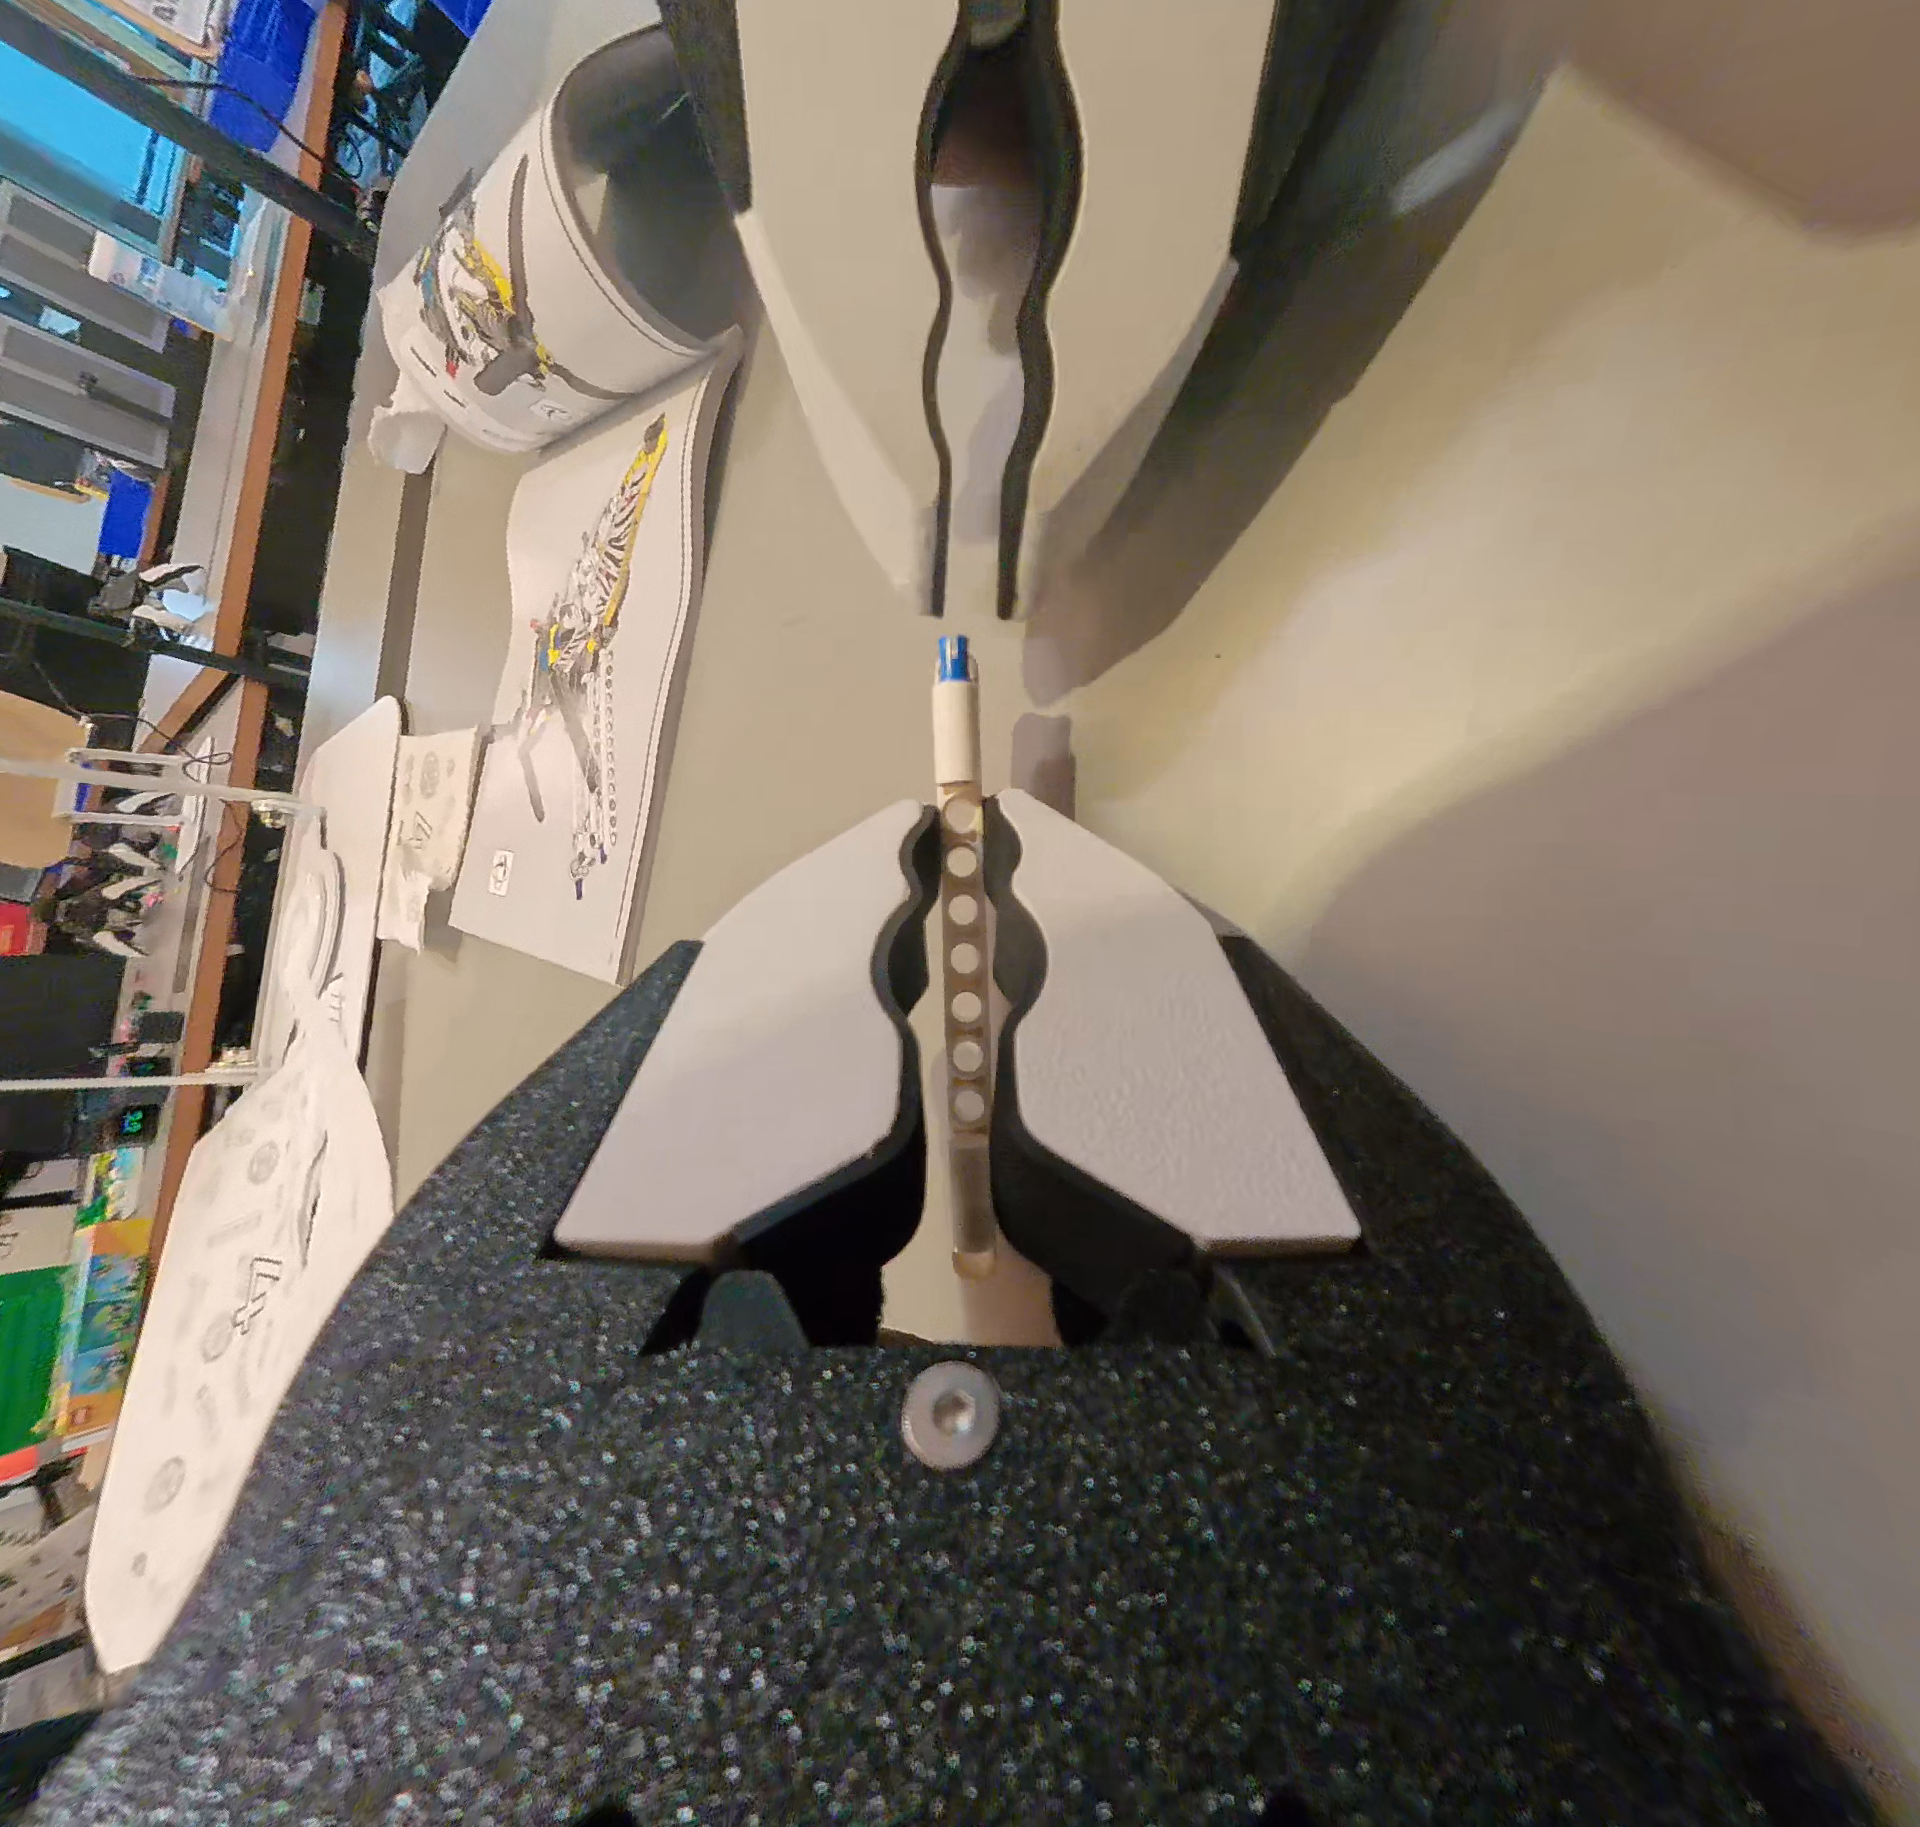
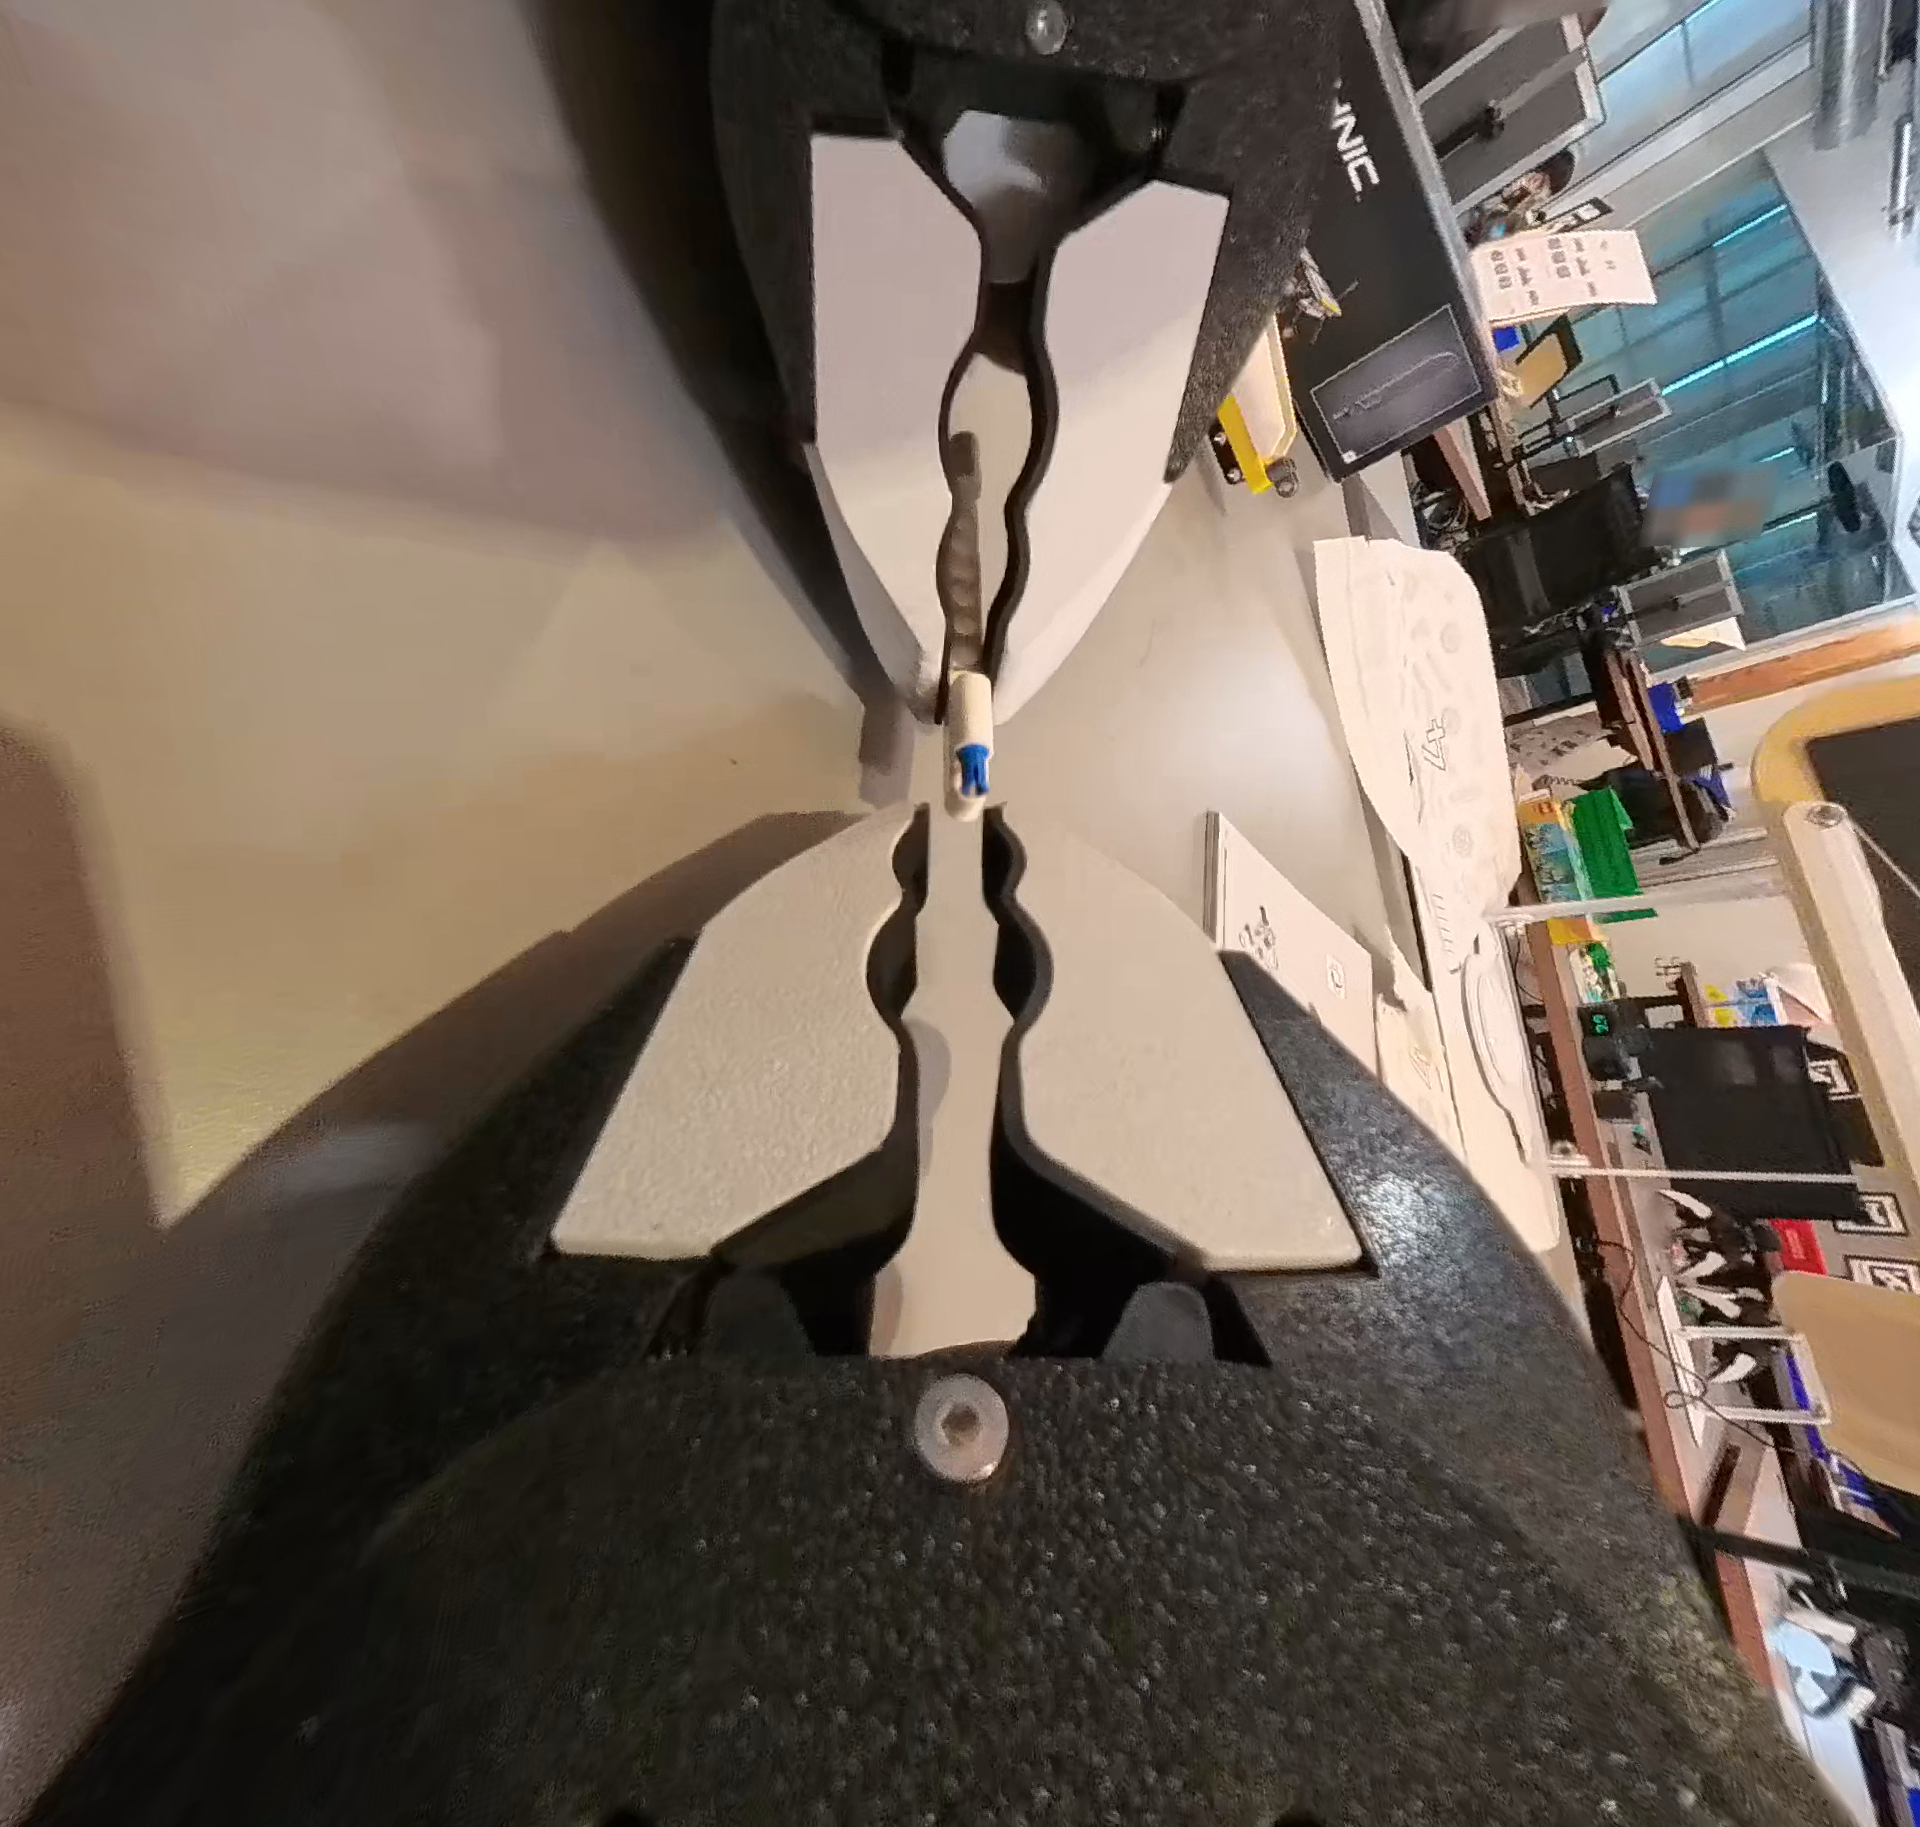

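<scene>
Left fingers (image 1: 961, 821) clamp perforated beam (image 1: 966, 956) | right fingers (image 2: 951, 816) apart, bare | booklet (image 1: 582, 738) nearby

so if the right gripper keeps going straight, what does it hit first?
Probably the blue pin on the white sleeve at the tip of the beam held by the left gripper; it sits just ahead of the open right gripper.

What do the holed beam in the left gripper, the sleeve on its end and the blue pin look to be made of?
The holed beam, clamped between the left gripper's pads, looks like hard moulded plastic, pale and semi-glossy, with crisp round holes. The white sleeve seems the same plastic, smooth and opaque. The blue pin looks like glossy plastic with a slit tip. The right gripper holds nothing.
</scene>
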Demonstrator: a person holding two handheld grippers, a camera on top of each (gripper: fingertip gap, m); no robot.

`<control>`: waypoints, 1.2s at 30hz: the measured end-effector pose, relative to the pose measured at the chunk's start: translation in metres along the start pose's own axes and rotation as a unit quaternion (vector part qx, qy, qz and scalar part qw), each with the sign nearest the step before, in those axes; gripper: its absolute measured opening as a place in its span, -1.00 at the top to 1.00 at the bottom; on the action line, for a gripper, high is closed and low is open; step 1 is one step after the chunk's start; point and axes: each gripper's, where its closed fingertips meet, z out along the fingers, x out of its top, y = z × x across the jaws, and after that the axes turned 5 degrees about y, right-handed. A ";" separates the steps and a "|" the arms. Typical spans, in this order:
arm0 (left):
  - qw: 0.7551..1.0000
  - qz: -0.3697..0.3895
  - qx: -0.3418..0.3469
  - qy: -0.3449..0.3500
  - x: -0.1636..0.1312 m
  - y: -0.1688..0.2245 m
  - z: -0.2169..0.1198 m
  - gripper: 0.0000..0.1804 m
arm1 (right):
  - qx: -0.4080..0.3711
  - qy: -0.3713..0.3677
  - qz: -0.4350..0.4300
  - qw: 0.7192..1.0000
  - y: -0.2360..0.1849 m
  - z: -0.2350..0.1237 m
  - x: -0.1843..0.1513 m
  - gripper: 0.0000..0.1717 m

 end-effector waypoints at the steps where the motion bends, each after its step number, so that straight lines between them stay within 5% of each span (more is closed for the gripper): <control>1: 1.000 0.002 -0.001 -0.001 0.000 0.001 0.000 0.90 | 0.000 0.002 0.001 1.000 0.000 0.000 0.001 0.87; 17: 1.000 0.015 -0.006 0.026 0.008 0.007 -0.001 0.89 | 0.008 -0.002 -0.006 1.000 -0.004 0.002 0.007 0.97; 21: 1.000 0.004 0.007 0.013 -0.008 -0.003 -0.008 0.89 | -0.012 -0.042 -0.002 0.999 0.005 -0.010 -0.017 1.00; 25: 1.000 0.007 0.004 0.010 -0.006 -0.003 -0.005 0.89 | -0.022 0.005 0.015 1.000 0.009 -0.012 -0.006 1.00; 28: 1.000 0.009 -0.007 0.011 0.000 0.001 -0.002 0.90 | -0.019 -0.009 -0.008 1.000 0.002 -0.003 -0.002 0.85; 36: 1.000 0.018 -0.014 0.011 0.008 0.008 0.001 0.90 | -0.010 -0.011 -0.016 1.000 -0.004 0.004 0.004 0.86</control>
